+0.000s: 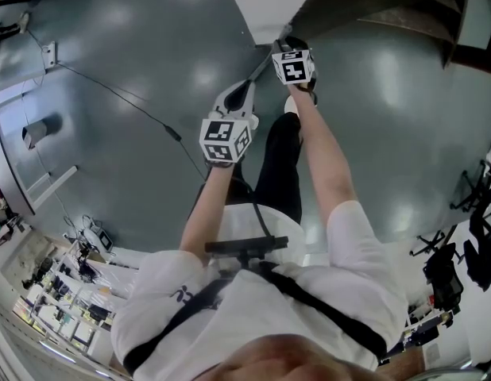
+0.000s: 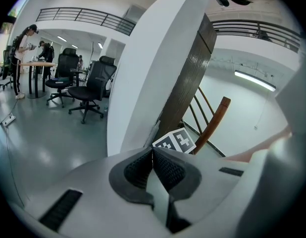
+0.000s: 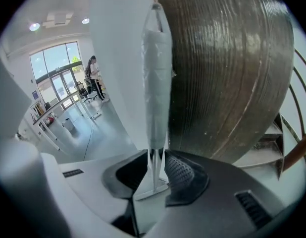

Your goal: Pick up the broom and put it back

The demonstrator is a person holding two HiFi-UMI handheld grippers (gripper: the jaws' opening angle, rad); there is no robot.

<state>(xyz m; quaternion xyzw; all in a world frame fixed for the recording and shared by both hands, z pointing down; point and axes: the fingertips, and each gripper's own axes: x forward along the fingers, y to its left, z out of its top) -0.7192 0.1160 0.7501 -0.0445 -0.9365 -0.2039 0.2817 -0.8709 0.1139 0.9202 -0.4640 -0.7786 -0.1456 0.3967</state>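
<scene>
Right tool (image 3: 155, 158) clamped on the broom (image 3: 157, 83) by its slim tip beside the wall (image 3: 118, 58), left tool (image 2: 153, 155) closed and empty. Let go poorly leaned, the broom could slide off the wall and fall

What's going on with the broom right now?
The person's right gripper is closed on the thin lower part of the broom handle. It holds the handle upright in front of the white pillar, next to the dark wooden stair side. The left gripper is shut with nothing in it, just behind the right one. The broom's head is out of view, so I can't tell whether it is set down yet.
</scene>
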